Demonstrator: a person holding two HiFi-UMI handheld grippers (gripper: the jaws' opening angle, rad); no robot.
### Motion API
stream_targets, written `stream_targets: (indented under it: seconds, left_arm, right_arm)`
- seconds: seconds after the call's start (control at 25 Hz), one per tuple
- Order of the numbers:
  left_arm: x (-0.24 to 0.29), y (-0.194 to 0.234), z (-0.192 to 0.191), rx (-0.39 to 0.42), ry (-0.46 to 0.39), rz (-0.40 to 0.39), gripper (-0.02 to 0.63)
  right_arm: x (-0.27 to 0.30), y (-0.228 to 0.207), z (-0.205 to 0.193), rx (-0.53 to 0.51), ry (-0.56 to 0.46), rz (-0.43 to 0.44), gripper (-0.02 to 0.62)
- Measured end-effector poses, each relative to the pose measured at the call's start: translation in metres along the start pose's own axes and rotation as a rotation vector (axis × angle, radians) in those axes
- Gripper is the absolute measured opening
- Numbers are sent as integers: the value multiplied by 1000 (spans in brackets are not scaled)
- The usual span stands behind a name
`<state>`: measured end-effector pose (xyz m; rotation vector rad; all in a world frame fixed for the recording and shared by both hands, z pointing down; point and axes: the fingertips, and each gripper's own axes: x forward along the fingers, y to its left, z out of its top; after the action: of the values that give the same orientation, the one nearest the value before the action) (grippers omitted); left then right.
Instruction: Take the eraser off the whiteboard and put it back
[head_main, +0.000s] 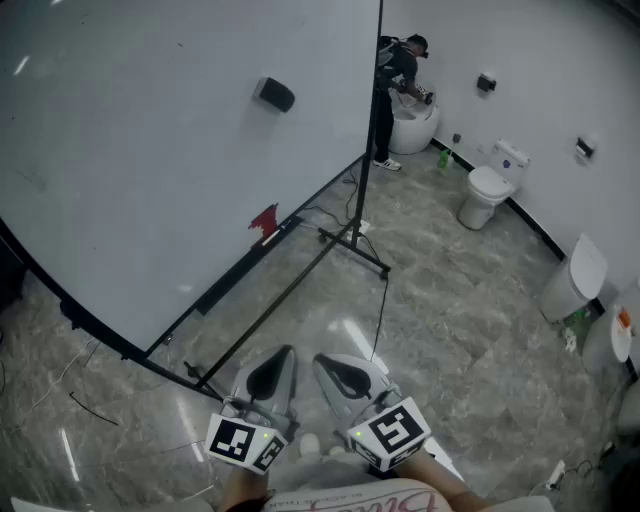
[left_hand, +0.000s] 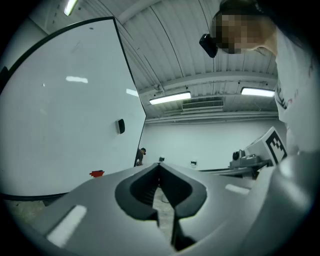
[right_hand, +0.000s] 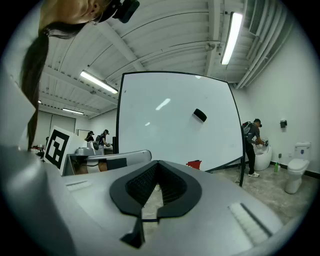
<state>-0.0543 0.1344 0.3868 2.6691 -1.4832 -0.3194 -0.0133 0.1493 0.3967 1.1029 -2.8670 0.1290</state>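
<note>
A black eraser (head_main: 273, 94) sticks high on the big whiteboard (head_main: 130, 150), far ahead of both grippers. It also shows as a small dark block in the left gripper view (left_hand: 120, 126) and the right gripper view (right_hand: 199, 115). My left gripper (head_main: 286, 352) and right gripper (head_main: 320, 360) hang side by side low in the head view, close to my body, both shut with nothing between the jaws. In their own views the left gripper (left_hand: 159, 166) and right gripper (right_hand: 157, 163) have their tips together and point toward the board.
A red object (head_main: 264, 221) lies on the board's tray. The board's stand legs (head_main: 355, 245) and a cable (head_main: 379, 310) cross the marble floor. Toilets (head_main: 487, 183) line the right wall, with a green bottle (head_main: 443, 158); a person (head_main: 398, 75) bends over one at the back.
</note>
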Motion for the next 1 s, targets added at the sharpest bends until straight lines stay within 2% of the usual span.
stream_targets:
  seconds: [0.64,1.0]
  left_arm:
    - [10,0,4,3,-4,-52,0]
    - [10,28,10,10,-2,-63,0]
  right_arm:
    - [8,-5,8,-37,-14,-7,0]
    - [38,-7,15,-12,-51,-27,2]
